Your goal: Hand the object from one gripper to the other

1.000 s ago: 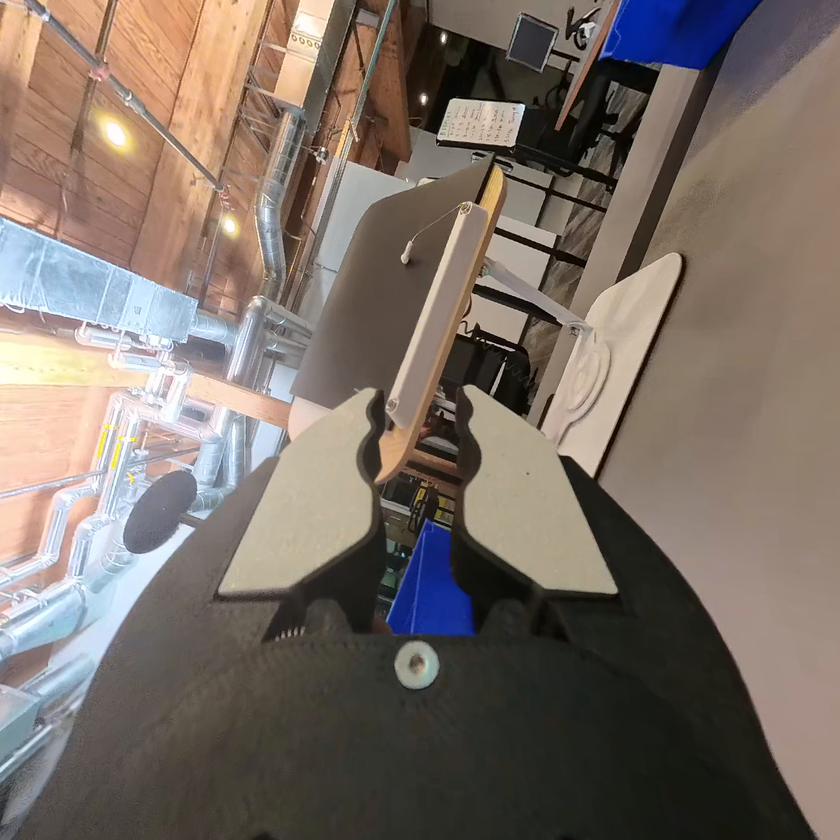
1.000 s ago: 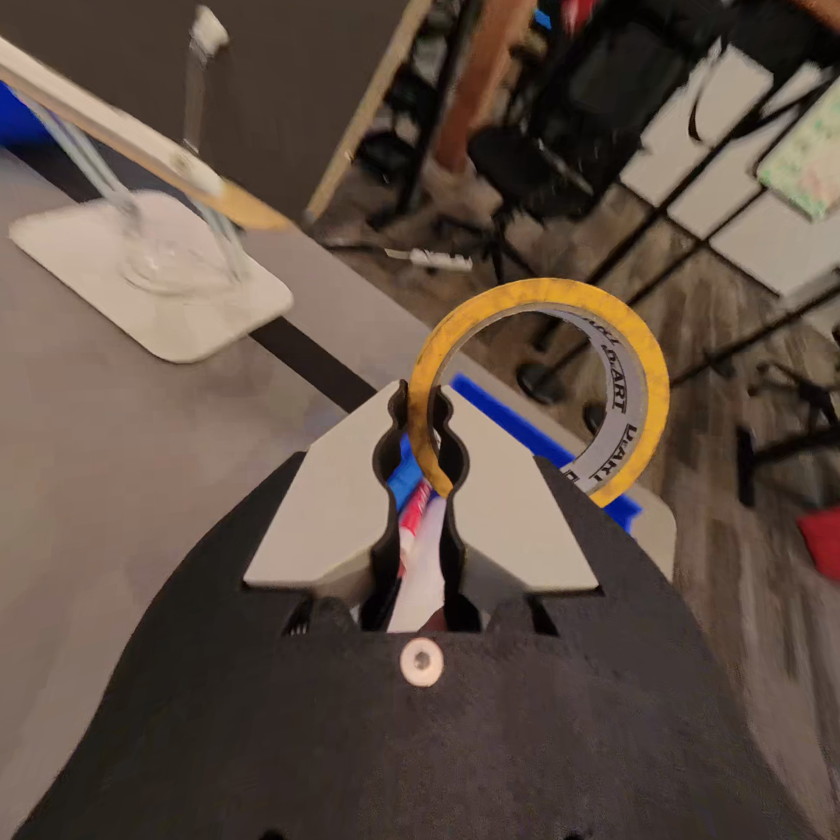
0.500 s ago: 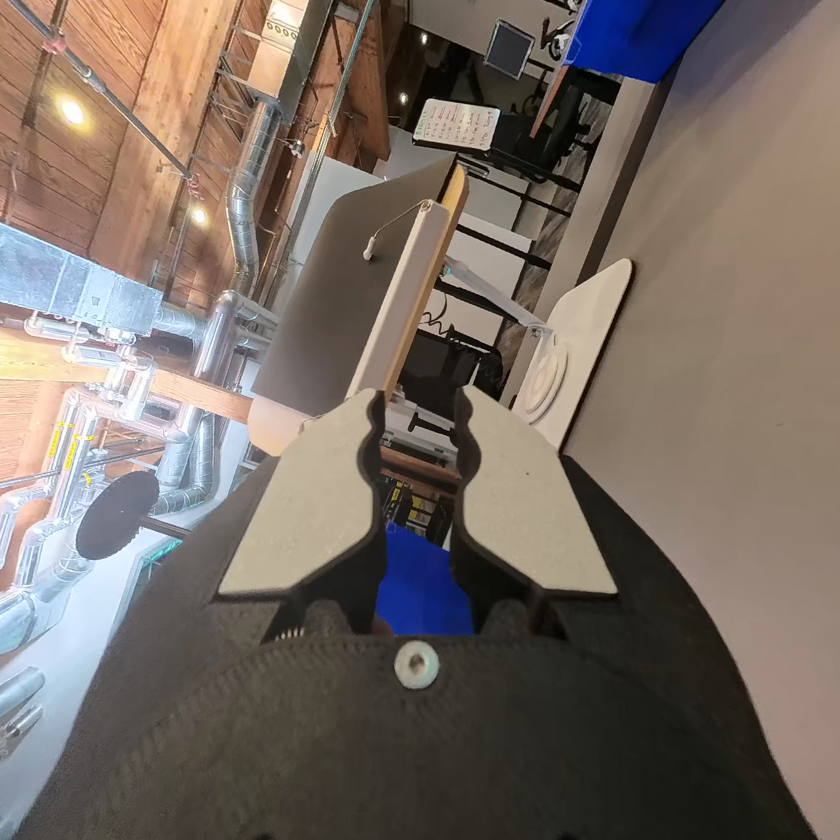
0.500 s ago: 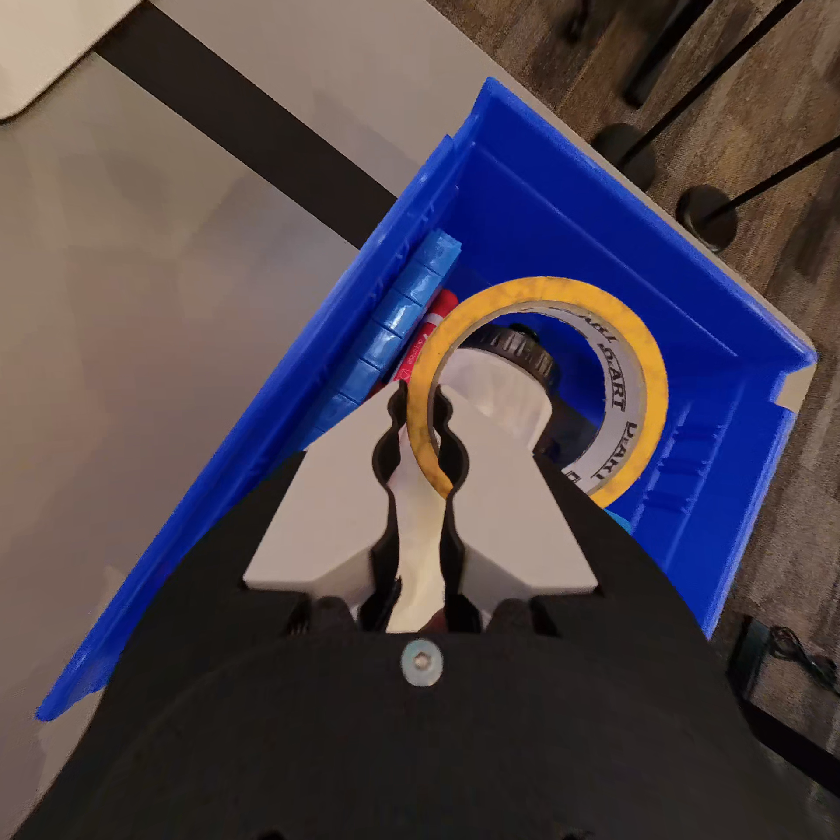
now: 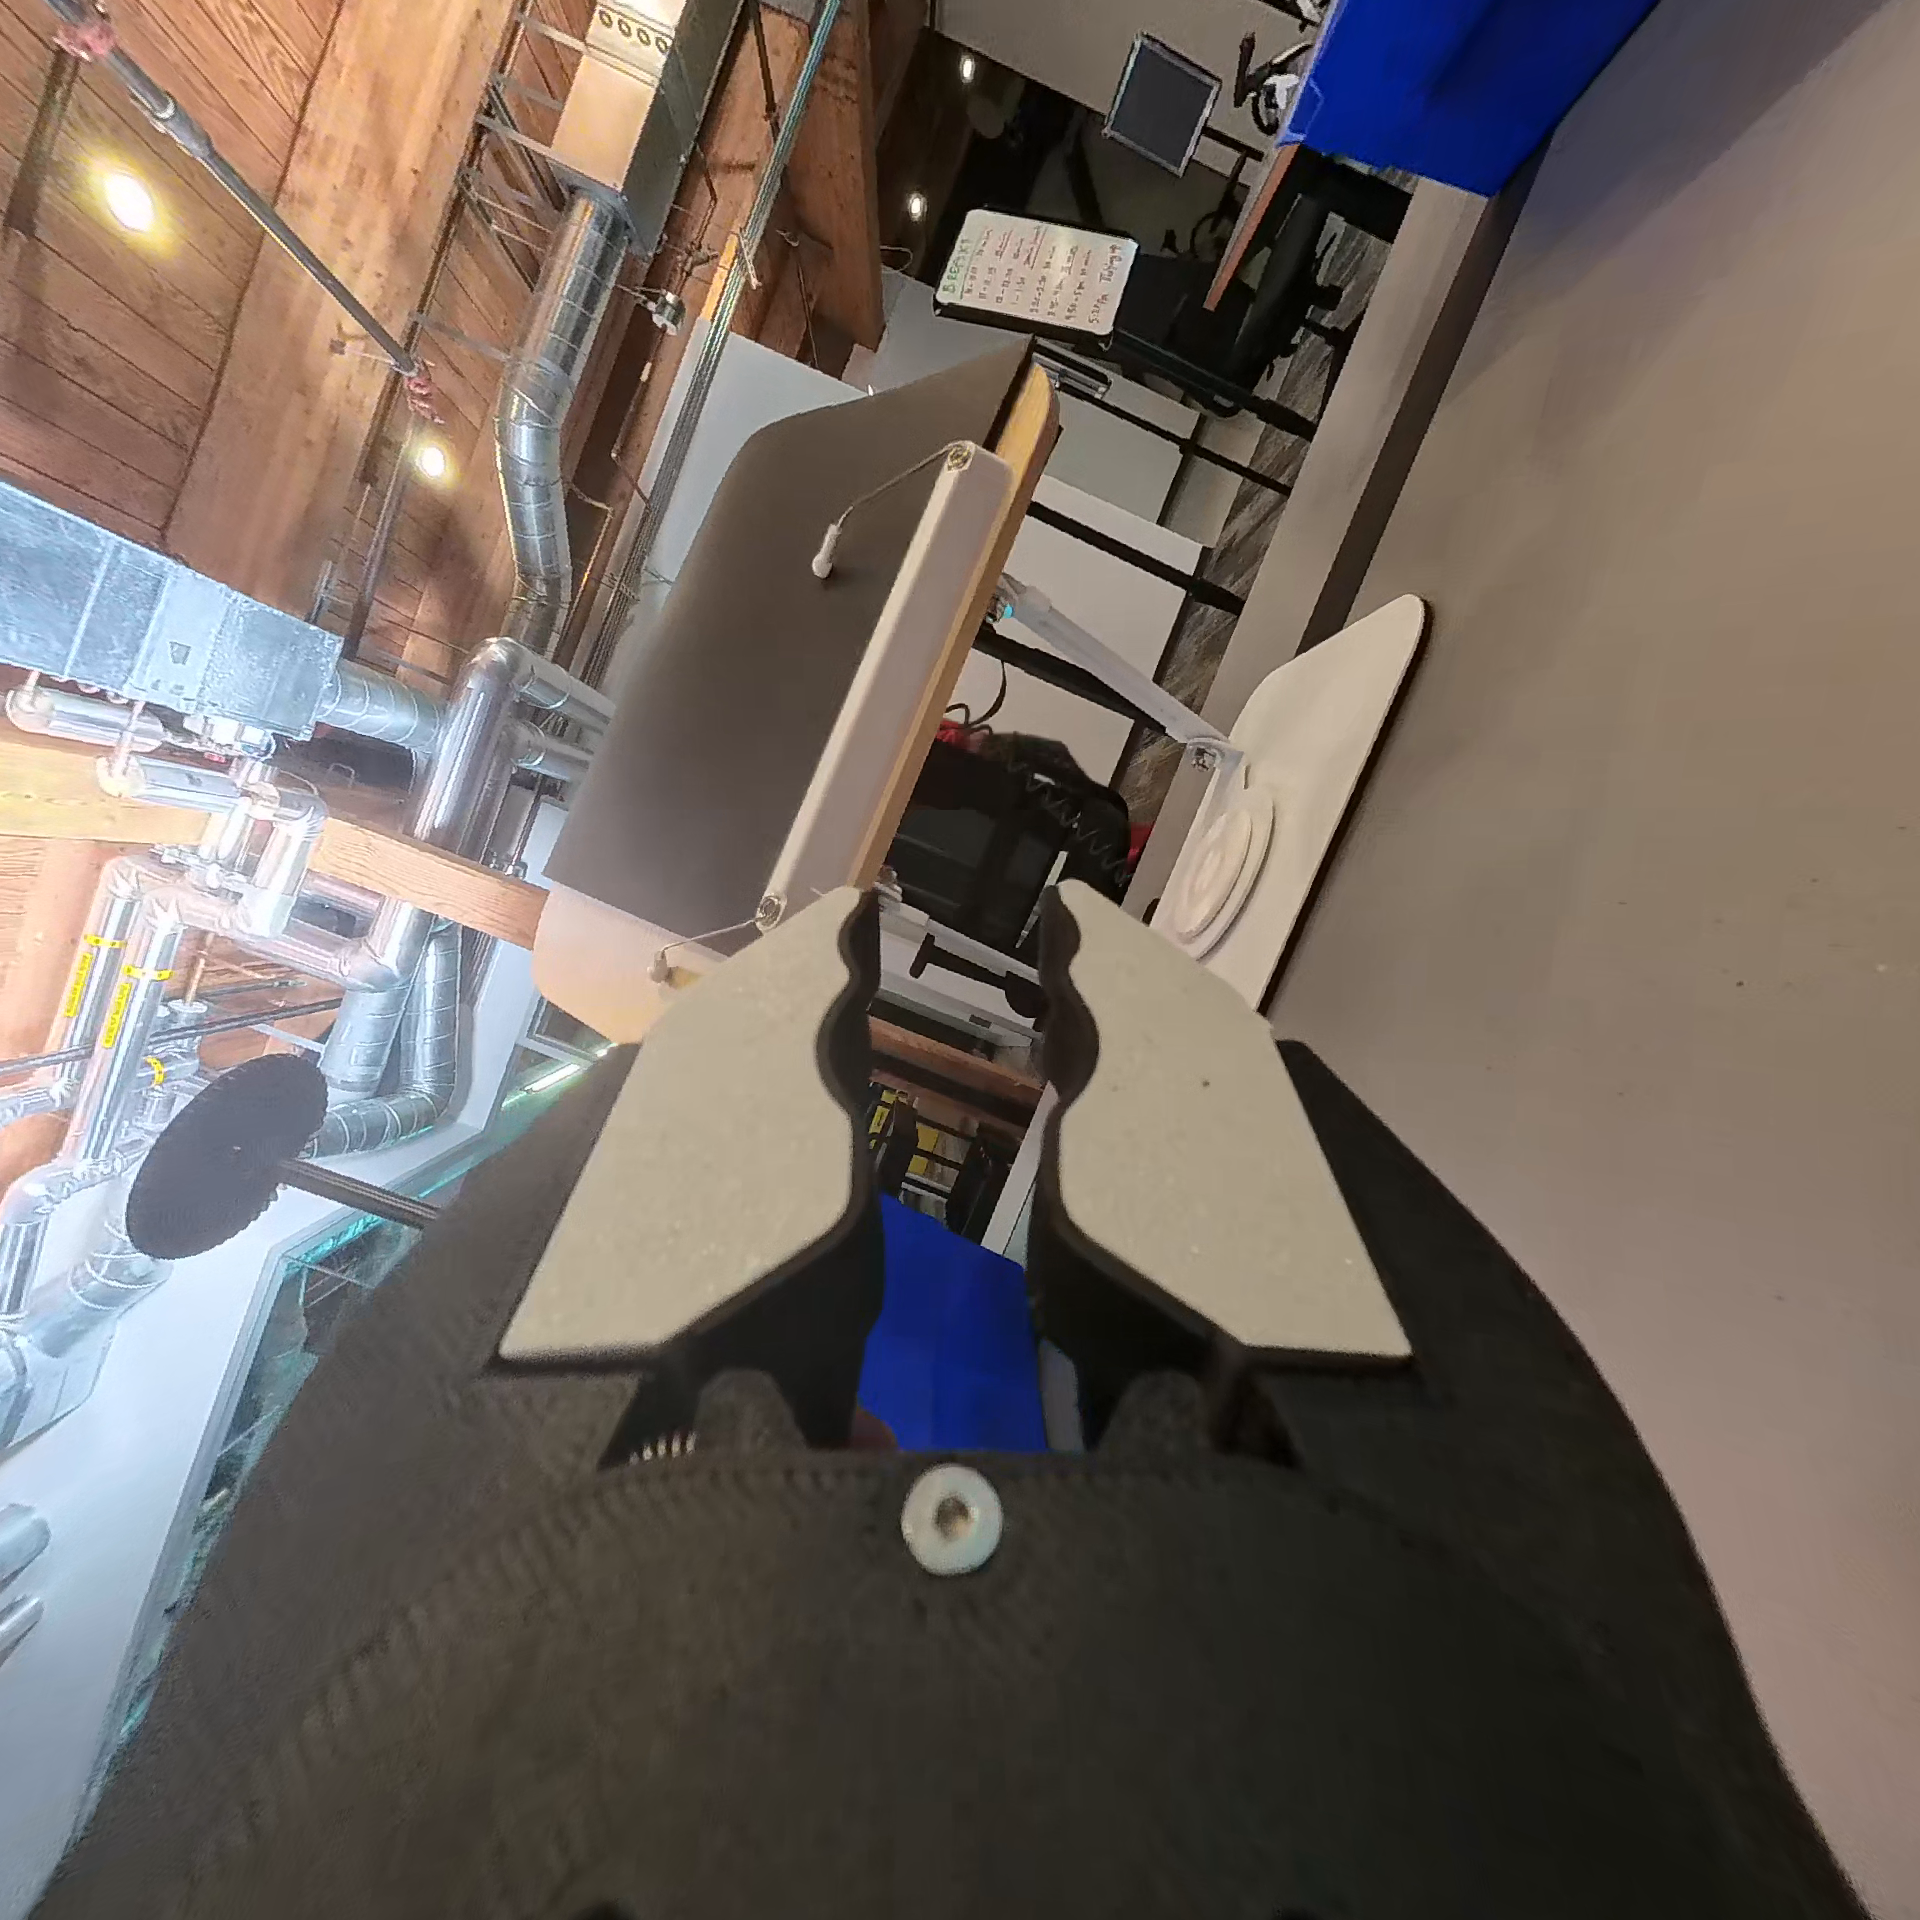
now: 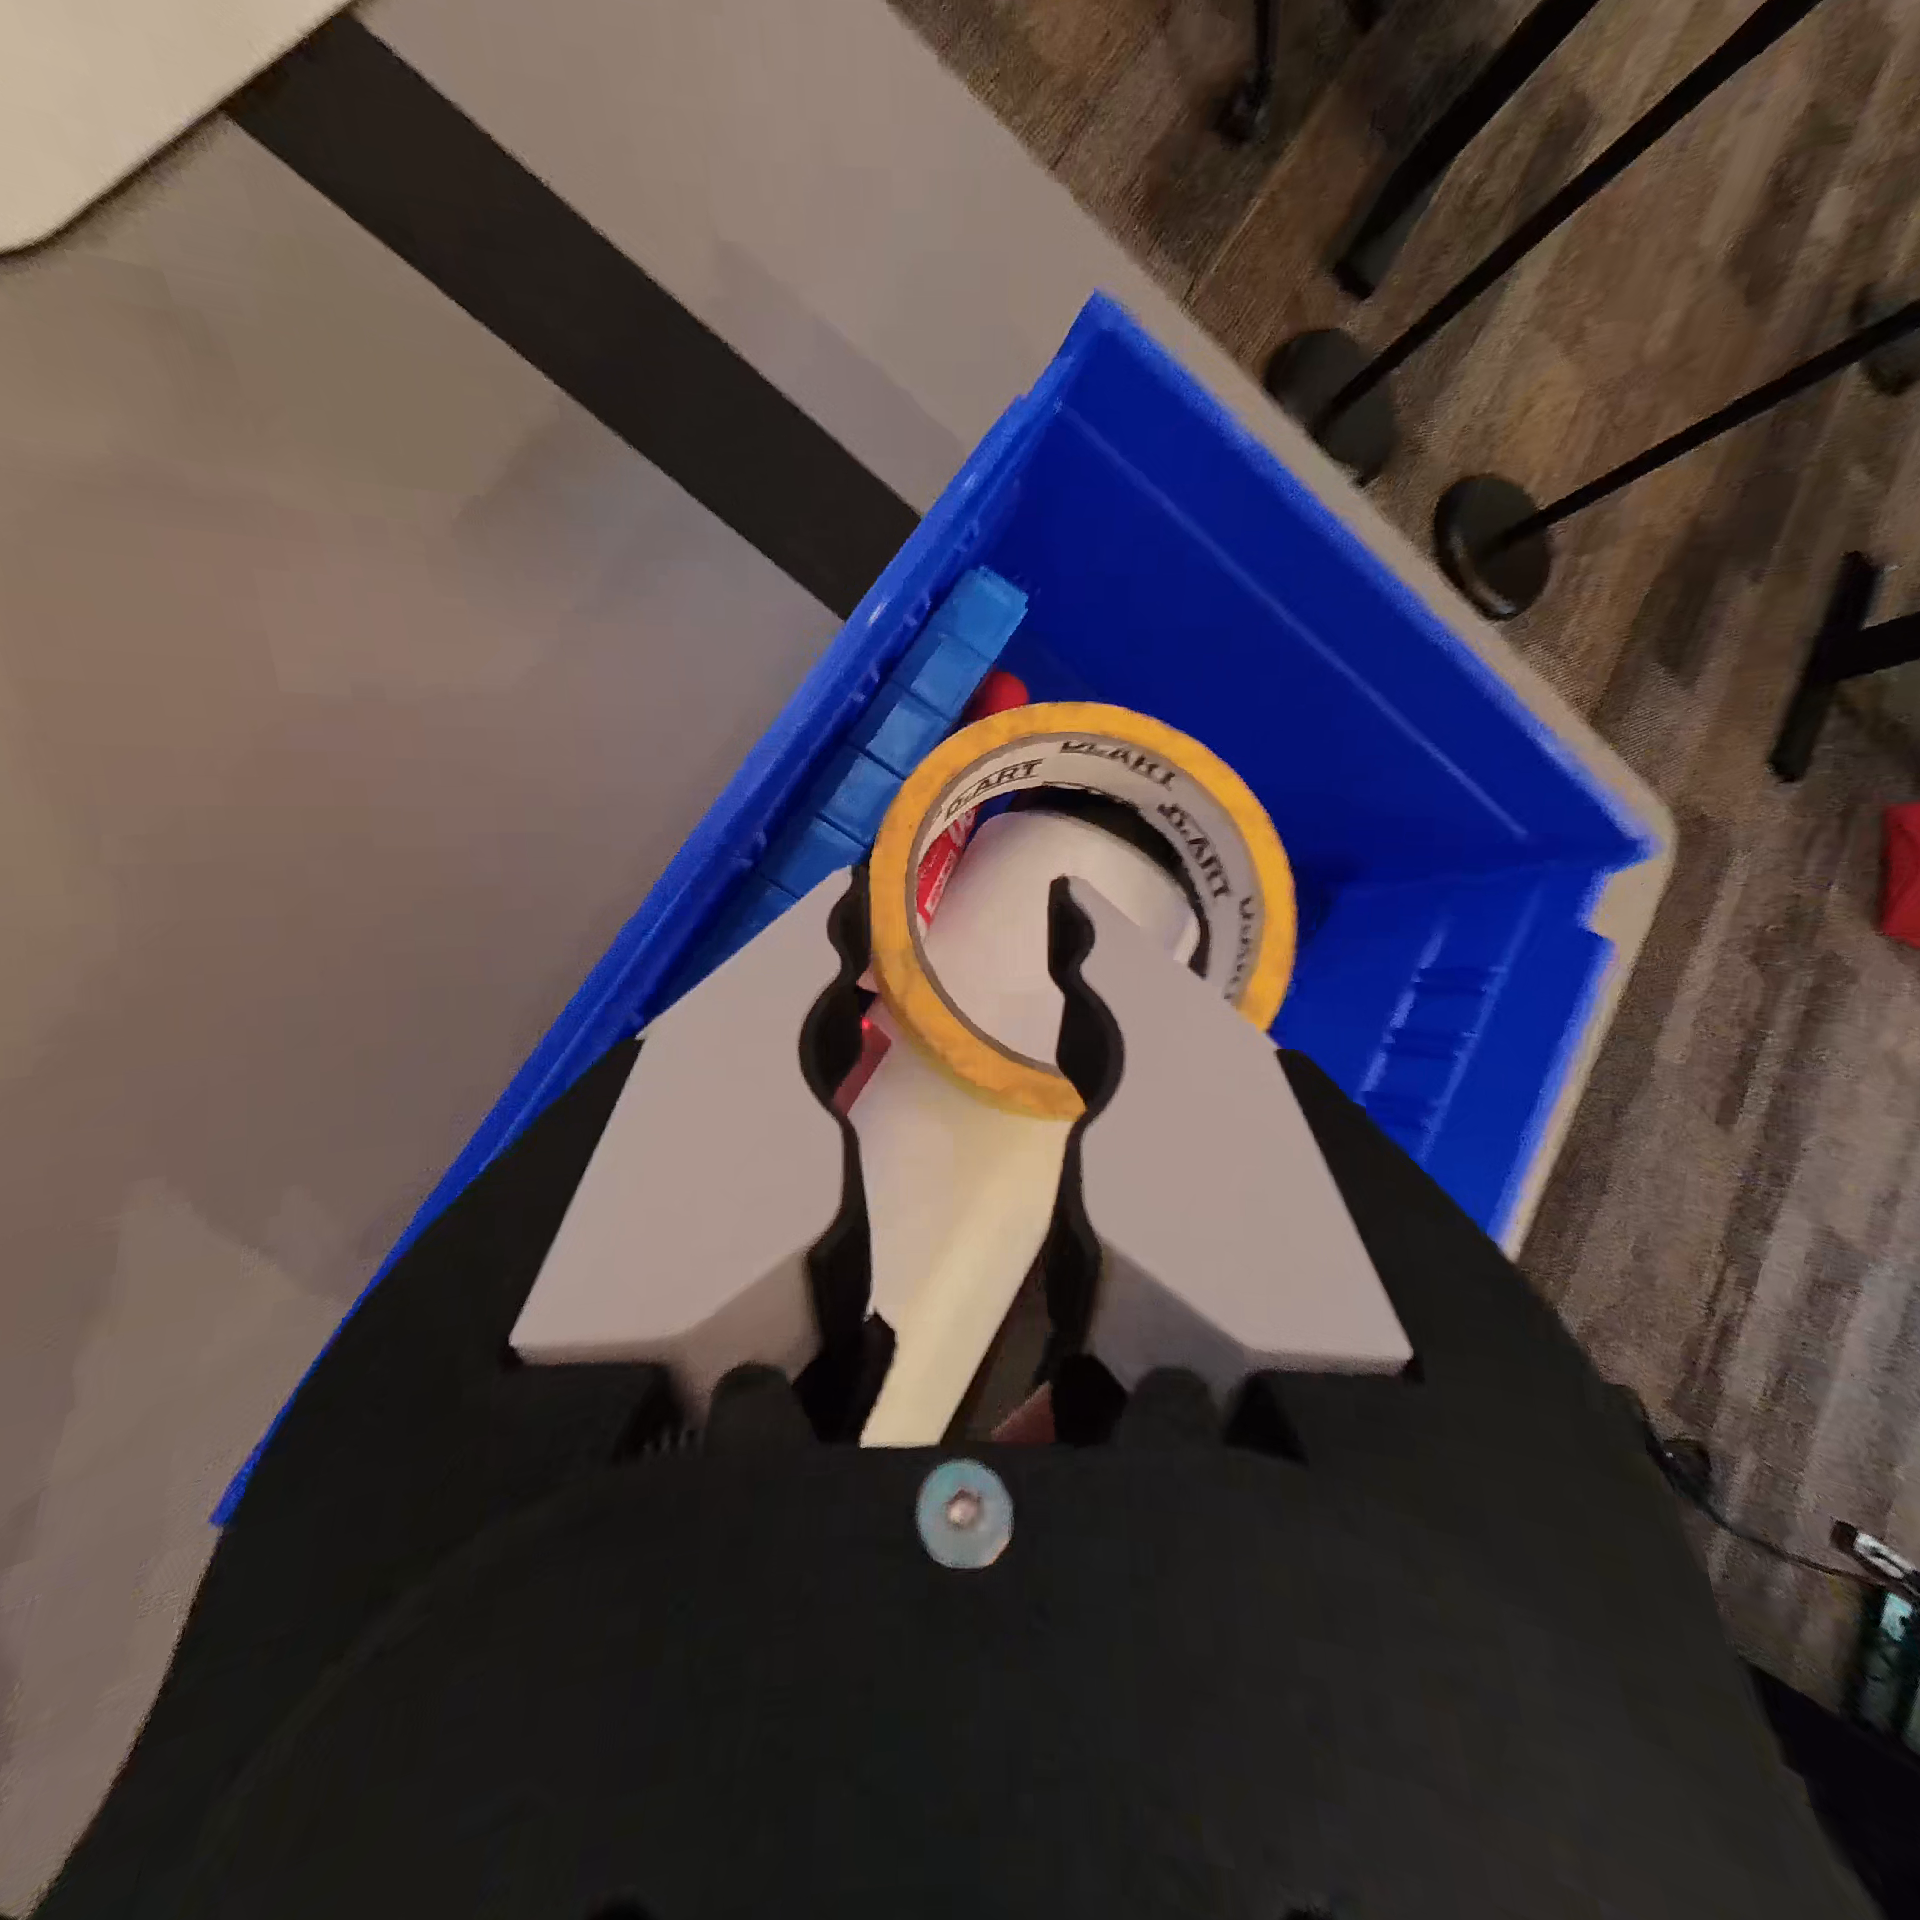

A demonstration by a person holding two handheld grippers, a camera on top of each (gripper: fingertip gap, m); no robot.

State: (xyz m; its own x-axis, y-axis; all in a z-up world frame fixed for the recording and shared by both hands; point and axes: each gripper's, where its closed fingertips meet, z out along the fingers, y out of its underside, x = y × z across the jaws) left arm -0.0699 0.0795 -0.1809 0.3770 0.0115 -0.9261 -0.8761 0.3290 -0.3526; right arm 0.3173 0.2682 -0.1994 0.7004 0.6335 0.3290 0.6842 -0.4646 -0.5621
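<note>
The yellow tape roll (image 6: 1081,904) hangs loose between the right claw (image 6: 951,914), its jaws spread, over the blue bin (image 6: 1299,665) on the counter (image 6: 312,623). Best clear straight up. Only the left view shows the left claw (image 5: 956,925), parted and empty.

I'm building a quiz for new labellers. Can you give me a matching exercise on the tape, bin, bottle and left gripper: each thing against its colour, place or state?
Things:
1. tape
2. bin
3. left gripper
4. bottle

Descriptions:
a. blue, on the table by its edge
b. open, nothing between its fingers
c. yellow ring at the open fingers of the right gripper
d. white, lying in the bin under the tape

Pairs: 1-c, 2-a, 3-b, 4-d
</note>
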